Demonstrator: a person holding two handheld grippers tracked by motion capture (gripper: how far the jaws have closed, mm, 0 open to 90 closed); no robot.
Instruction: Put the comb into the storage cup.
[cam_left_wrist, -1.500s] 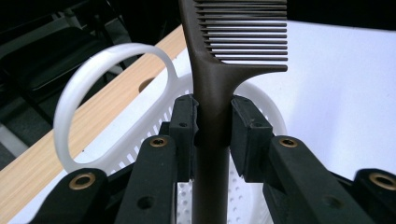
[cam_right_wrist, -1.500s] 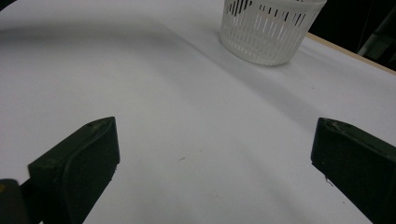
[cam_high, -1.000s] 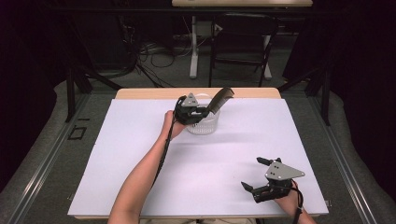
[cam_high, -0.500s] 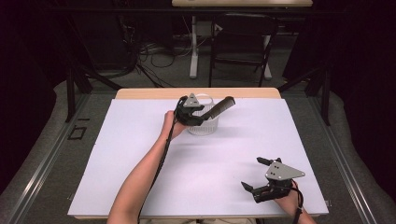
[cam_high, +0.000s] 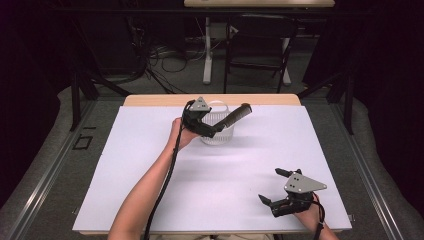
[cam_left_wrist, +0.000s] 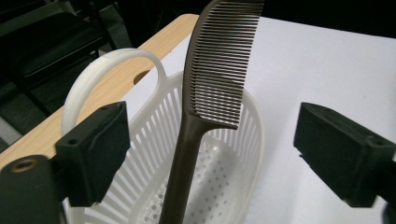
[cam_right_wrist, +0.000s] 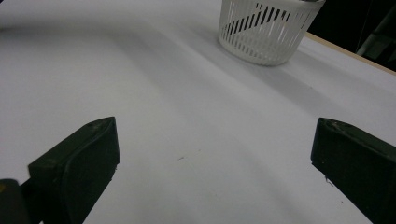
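Brown comb (cam_left_wrist: 212, 84) in white basket (cam_left_wrist: 154, 140), no legible writing

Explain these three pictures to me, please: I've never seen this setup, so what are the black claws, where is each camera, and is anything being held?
A person sits at a table covered in white, with a hand-held two-jaw gripper in each hand. The high view looks down from above; the other two cameras ride on the grippers. The left gripper is at a white basket; its jaws have just been opening and stand clear of a brown comb, whose handle end sits in the basket. So the comb is not gripped. The right gripper rests open near the table's front edge, with nothing between its jaws.
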